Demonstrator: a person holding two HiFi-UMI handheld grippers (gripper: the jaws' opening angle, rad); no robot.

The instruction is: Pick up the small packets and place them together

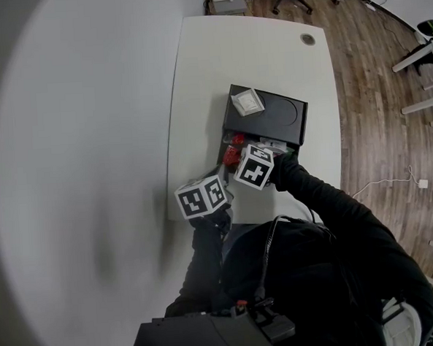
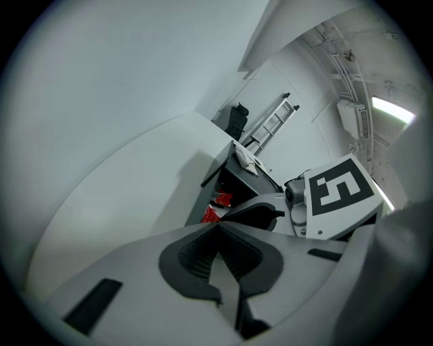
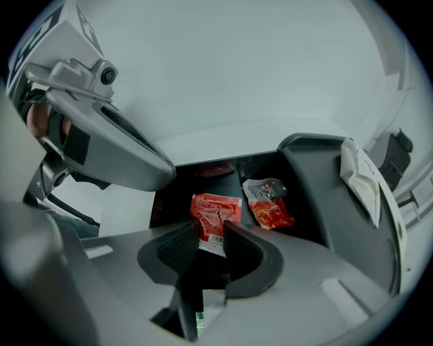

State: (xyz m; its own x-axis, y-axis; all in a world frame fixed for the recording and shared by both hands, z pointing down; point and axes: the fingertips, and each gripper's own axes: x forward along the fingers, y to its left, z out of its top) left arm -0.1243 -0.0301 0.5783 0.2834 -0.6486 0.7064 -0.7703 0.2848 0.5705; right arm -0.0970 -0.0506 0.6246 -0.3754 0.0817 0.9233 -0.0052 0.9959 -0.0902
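A red packet (image 3: 215,215) lies flat in the dark tray (image 3: 169,203). Its near end sits in the gap of my right gripper (image 3: 211,235), whose jaws stand partly closed around it; I see no pinch from the pads. A second red packet with a clear top (image 3: 269,205) lies just to its right. In the head view the red packets (image 1: 234,154) show at the black box's near edge, beside the right gripper's marker cube (image 1: 254,166). My left gripper (image 2: 218,228) hangs shut and empty, back from the tray, next to the right one.
A black box (image 1: 272,118) stands on the white table (image 1: 196,75) with a white packet (image 1: 247,101) on its lid. The left gripper's body (image 3: 101,135) hangs close on the left of the tray. A wall runs along the table's left side.
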